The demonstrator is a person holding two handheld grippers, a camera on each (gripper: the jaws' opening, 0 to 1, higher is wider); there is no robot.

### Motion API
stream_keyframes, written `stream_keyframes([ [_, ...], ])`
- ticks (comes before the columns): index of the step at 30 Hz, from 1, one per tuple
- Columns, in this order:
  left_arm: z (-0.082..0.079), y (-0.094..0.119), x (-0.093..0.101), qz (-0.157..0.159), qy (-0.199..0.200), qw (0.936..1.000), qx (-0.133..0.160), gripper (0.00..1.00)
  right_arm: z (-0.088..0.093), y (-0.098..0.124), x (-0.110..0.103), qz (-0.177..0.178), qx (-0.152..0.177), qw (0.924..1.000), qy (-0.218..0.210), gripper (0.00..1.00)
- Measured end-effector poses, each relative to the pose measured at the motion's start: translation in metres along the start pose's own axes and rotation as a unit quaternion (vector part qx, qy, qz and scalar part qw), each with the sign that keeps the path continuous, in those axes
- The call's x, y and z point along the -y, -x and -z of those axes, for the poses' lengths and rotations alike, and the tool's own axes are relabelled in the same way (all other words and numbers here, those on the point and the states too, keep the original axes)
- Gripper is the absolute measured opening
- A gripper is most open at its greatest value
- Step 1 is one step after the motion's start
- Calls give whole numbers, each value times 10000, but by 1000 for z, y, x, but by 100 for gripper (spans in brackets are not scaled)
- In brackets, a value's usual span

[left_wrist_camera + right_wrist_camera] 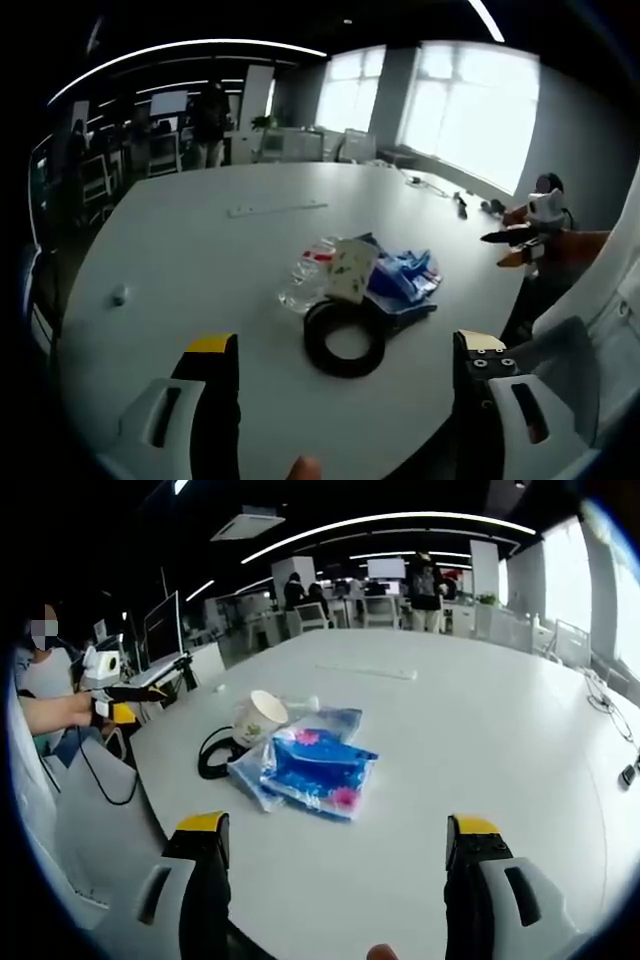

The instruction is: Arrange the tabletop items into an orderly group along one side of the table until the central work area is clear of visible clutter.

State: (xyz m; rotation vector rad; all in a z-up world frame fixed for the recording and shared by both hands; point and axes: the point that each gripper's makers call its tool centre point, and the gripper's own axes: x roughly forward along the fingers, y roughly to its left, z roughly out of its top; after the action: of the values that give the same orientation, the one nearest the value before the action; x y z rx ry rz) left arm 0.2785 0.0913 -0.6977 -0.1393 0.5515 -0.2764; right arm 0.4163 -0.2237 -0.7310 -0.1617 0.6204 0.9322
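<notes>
Large white table [200, 250], wide and mostly bare, with every task item gathered into one tight heap close to the near edge rather than spread about. Judged from that: grouping largely done, tidying within the heap and a check of the far strays left.

Blue patterned packet [318, 768], biggest of the heap, flat on the table and overlapping a clear plastic bag [248, 772] beneath it. Black ring-shaped coil [345, 340], touching the packet on the side nearest the table edge, lying flat. White paper cup [260, 718], tipped on its side against the packet, mouth facing outward. Clear crumpled wrapper [305, 280], pressed against the cup and packet on the table-centre side.

Farther toward the table centre, well apart from the heap: long pale strip [277, 208], lying alone; probably still to be brought over. Small pale object [119, 294], also alone, well off to one side; too small to identify.

Left gripper [345, 365] spread wide, nothing between the jaws, poised above the table edge just short of the coil. Right gripper [335, 845] likewise spread wide and holding nothing, short of the packet.
</notes>
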Motion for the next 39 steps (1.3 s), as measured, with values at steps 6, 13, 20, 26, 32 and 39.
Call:
stream_keyframes([
  [6, -2, -4, 0, 25, -13, 10000, 1, 85, 0, -5, -6, -86, -62, 9999, 73, 87],
  [13, -4, -8, 0, 69, -21, 10000, -7, 85, -2, -10, -10, -172, -95, 9997, 121, 87],
  [20, -4, -11, 0, 115, -45, 9999, -51, 85, -6, -14, -11, -219, -101, 9996, 169, 87],
  [26, -6, -14, -1, 133, -69, 9999, -63, 85, -8, -17, -13, -265, -122, 9994, 208, 87],
  [32, -6, -18, -2, 170, -92, 9998, -106, 85, -9, -20, -14, -296, -151, 9992, 240, 87],
  [39, -6, -21, -2, 207, -109, 9996, -129, 84, -9, -22, -16, -332, -186, 9989, 260, 86],
])
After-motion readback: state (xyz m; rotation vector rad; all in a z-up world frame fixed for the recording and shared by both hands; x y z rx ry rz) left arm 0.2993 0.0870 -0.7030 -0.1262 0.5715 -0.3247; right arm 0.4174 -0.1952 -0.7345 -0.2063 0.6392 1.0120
